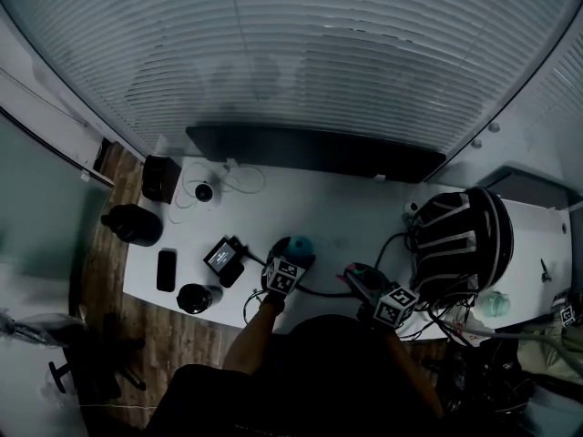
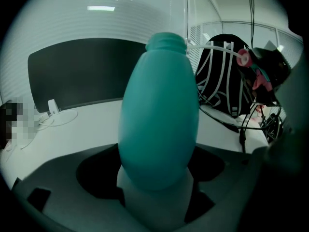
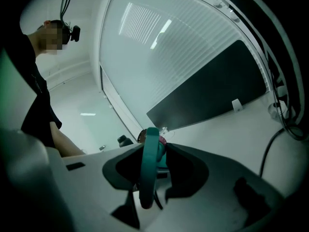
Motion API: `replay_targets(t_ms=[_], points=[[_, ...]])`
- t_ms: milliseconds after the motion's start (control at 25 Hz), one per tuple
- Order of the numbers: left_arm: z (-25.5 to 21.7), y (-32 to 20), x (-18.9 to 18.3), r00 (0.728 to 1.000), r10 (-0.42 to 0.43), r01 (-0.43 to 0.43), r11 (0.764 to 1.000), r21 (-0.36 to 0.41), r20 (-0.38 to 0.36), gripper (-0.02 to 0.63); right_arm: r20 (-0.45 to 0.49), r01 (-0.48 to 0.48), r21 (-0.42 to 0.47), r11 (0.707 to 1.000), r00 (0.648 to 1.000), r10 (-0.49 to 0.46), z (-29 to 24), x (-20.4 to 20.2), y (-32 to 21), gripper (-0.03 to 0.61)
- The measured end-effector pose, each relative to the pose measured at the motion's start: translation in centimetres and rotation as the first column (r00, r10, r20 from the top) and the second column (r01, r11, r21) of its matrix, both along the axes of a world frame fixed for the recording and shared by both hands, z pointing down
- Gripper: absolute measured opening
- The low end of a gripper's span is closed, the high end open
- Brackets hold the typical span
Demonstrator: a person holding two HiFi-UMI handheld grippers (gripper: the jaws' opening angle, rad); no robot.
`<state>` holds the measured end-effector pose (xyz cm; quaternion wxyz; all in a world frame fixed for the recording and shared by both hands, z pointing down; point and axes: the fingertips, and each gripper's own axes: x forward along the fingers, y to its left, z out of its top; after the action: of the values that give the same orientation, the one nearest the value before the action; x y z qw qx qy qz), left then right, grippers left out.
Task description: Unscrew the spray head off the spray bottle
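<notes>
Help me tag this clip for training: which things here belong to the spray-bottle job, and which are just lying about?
Job in hand: teal bottle, spray head.
Lying about: backpack, phone, dark flask.

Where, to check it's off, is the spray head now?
The spray head is gripped in the jaws of the right gripper, above the near edge of the table in the head view, just right of the teal bottle held by the left gripper.

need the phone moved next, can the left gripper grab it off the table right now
Probably not yet: the left gripper is shut on the teal bottle. It would need to set that down first; the phone lies in the open.
</notes>
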<state>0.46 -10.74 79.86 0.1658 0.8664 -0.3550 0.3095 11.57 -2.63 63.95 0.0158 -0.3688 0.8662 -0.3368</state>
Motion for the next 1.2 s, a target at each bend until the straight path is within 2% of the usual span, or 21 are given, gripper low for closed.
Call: replay_targets(t_ms=[160,320,480,560,720,880,1040,1120,1200], points=[[-1.3,1.0,-0.4,0.999,-0.028,0.028,1.0,0.006,-0.046,0.402,0.001,0.027,-0.012,1.0,1.0,-0.027,0.4,-0.3,0.7,0.129],[-3.7,2.0,-0.4,0.997,-0.027,0.03,0.999,0.044,-0.077,0.402,0.029,0.027,-0.013,1.0,0.999,-0.027,0.2,-0.6,0.7,0.129],[-5.2,4.2,-1.2,0.997,-0.015,0.02,0.998,0.062,-0.079,0.402,0.079,0.038,-0.015,0.999,0.996,-0.037,0.0,-1.1,1.5,0.129],[-7.1,5.0,-2.2,0.997,-0.024,0.032,0.994,0.108,-0.078,0.402,0.115,0.046,-0.009,0.999,0.992,-0.045,-0.3,-1.1,1.6,0.129],[-12.9,8.0,-3.4,0.993,-0.045,0.066,0.977,0.201,-0.108,0.402,0.189,0.087,0.005,0.996,0.978,-0.087,-1.7,-1.4,2.6,0.129],[-18.4,11.8,-3.9,0.972,-0.078,0.139,0.951,0.277,-0.22,0.402,0.257,0.159,0.006,0.987,0.954,-0.155,-3.5,-2.2,4.0,0.129],[-22.9,13.9,-5.1,0.961,-0.127,0.209,0.915,0.346,-0.247,0.402,0.25,0.231,0.029,0.973,0.94,-0.23,-5.3,-2.9,4.8,0.129],[-24.0,14.3,-5.2,0.951,-0.13,0.227,0.91,0.348,-0.281,0.402,0.231,0.241,0.043,0.97,0.942,-0.245,-6.5,-3.1,4.9,0.129],[-24.6,14.4,-4.7,0.946,-0.092,0.204,0.914,0.35,-0.31,0.402,0.205,0.234,0.046,0.971,0.949,-0.239,-7.9,-3.7,4.6,0.129]])
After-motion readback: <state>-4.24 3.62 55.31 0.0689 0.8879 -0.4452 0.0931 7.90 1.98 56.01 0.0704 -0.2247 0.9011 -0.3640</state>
